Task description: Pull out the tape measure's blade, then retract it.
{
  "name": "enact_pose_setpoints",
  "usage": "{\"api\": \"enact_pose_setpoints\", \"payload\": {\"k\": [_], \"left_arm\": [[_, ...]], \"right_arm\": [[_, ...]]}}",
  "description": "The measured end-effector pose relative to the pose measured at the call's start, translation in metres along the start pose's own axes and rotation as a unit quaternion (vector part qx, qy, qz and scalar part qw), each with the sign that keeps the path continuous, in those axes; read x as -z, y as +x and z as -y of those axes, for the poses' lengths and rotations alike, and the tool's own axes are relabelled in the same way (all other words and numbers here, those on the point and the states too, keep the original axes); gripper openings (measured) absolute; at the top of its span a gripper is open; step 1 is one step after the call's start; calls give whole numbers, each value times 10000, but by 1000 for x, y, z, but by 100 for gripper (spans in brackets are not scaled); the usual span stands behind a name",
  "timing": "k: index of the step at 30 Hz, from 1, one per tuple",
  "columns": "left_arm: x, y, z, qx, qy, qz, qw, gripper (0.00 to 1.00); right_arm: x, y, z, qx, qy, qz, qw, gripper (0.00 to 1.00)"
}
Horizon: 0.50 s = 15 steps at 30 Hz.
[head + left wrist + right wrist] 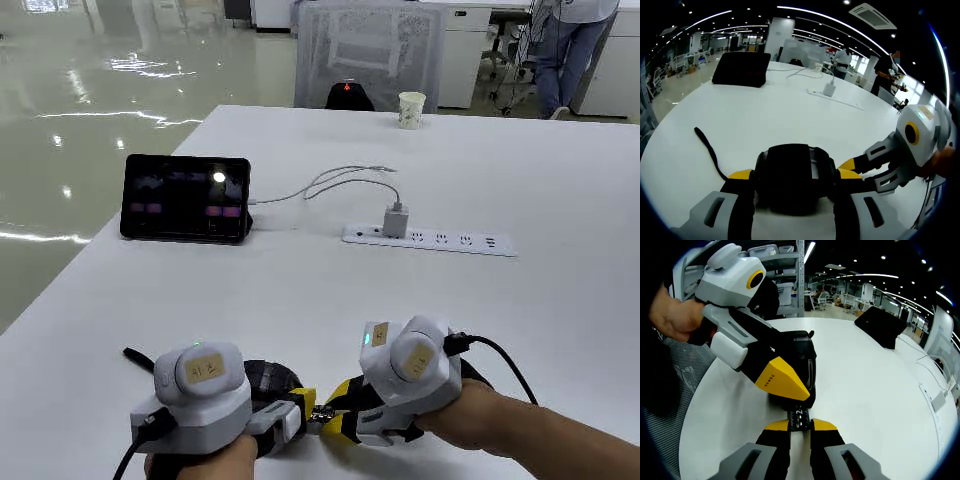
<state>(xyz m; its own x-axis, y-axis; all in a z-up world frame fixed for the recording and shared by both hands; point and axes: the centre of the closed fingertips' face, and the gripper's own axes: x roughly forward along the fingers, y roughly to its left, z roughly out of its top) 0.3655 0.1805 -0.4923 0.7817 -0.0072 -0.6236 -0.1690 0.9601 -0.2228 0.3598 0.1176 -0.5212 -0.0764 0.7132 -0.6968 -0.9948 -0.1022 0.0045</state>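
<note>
A black tape measure [268, 380] lies near the white table's front edge, and my left gripper [287, 397] is shut on its case. In the left gripper view the case [795, 175] sits between the yellow-tipped jaws, with its black wrist strap [707, 147] trailing to the left. My right gripper [330, 412] faces it from the right, shut on the blade tip. In the right gripper view only a short stub of blade [799, 416] shows, marked with a 2, between the case [802, 365] and my closed jaws [800, 426].
A dark tablet [186, 197] stands at mid-left, wired to a charger [397, 220] in a white power strip [430, 240]. A paper cup [411, 109] sits at the far edge, in front of a mesh chair [370, 50]. A person [570, 50] stands at back right.
</note>
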Motion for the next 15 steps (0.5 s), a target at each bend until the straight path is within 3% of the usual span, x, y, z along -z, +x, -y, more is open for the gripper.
{"api": "enact_pose_setpoints", "payload": {"k": [15], "left_arm": [[0, 0, 0, 12, -22, -3, 10000, 59]], "right_arm": [[-8, 9, 0, -51, -47, 4, 10000, 11]]}}
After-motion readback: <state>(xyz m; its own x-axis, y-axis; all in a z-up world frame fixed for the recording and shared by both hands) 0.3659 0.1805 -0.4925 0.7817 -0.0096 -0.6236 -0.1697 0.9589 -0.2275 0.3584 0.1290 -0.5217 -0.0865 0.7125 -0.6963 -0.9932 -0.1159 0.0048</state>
